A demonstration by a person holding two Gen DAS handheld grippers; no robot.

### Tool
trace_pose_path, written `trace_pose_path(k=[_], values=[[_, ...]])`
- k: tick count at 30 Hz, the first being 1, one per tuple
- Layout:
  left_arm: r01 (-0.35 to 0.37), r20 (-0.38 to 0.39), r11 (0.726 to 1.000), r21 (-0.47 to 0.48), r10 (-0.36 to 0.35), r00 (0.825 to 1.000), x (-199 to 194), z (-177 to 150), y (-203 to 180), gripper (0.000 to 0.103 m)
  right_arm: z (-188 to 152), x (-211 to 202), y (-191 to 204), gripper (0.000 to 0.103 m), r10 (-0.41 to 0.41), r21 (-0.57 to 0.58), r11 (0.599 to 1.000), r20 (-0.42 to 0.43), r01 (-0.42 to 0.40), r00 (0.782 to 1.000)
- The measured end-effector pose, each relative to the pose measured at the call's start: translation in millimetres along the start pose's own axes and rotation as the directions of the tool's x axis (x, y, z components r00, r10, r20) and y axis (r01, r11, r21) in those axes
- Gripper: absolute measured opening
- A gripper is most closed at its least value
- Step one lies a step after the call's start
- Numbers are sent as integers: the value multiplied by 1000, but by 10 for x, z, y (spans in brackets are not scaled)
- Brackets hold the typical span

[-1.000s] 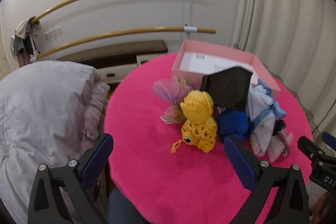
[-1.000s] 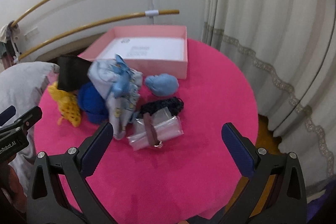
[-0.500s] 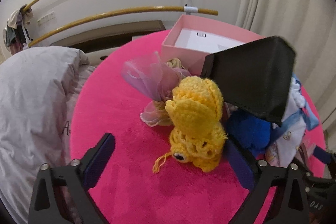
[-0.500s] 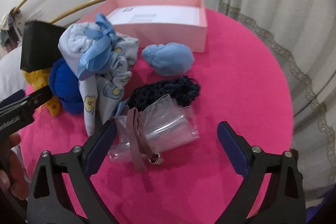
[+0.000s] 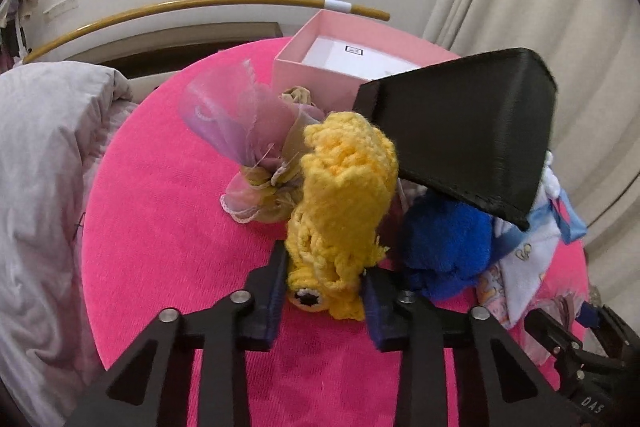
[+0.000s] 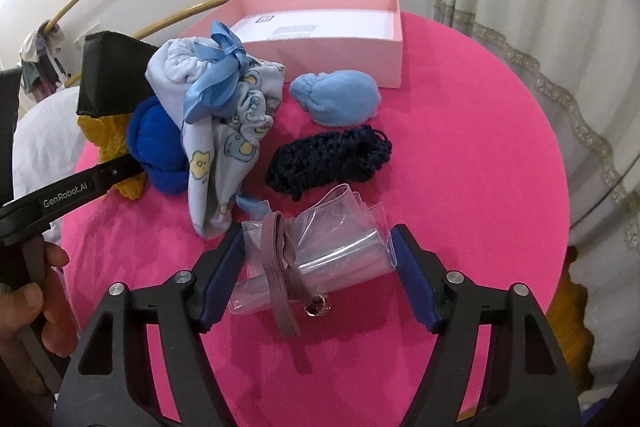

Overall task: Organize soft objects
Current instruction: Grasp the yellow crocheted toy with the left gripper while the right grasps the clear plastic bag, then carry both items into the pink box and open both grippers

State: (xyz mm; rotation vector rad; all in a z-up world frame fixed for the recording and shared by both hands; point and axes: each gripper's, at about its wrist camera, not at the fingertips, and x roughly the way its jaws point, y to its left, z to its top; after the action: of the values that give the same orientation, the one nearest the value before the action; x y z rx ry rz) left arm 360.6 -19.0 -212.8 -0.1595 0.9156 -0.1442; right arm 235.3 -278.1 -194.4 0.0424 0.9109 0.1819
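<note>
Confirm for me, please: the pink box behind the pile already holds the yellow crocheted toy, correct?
Not quite. The pink box does sit behind the pile, but it holds only a white sheet. The left wrist view shows the yellow crocheted toy on the pink table, between the closing jaws of the left gripper.

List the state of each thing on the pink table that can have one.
pink box: open, only a white sheet inside
yellow crochet toy: between the closing left gripper jaws
clear plastic bag: crumpled, between the closing right gripper jaws
printed cloth pouch: tied shut with blue ribbon
</note>
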Motion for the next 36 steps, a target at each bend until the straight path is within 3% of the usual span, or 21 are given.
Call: trace_pose_path(k=[12,17,23,28,36], values=[[6,-11,999,35,-6,1000,-492,-348,125,24,83,-326,-3,70,6,13,1000,61,-7,998],[-12,30,998,56,10,999,-816,-291,47,24,196,-445,22,70,13,7,1000,93,-14,996],[-30,100,998,64,24,995,-1230,-1,63,24,472,-568,81,70,31,-14,999,143,-29,989],[-42,161,995,86,28,987,-1422,452,42,25,913,-670,156,70,46,-41,998,208,-38,977],[-3,178,992,123,-19,984,-1312,1176,-190,25,1701,-523,188,70,48,-59,998,258,-33,965]])
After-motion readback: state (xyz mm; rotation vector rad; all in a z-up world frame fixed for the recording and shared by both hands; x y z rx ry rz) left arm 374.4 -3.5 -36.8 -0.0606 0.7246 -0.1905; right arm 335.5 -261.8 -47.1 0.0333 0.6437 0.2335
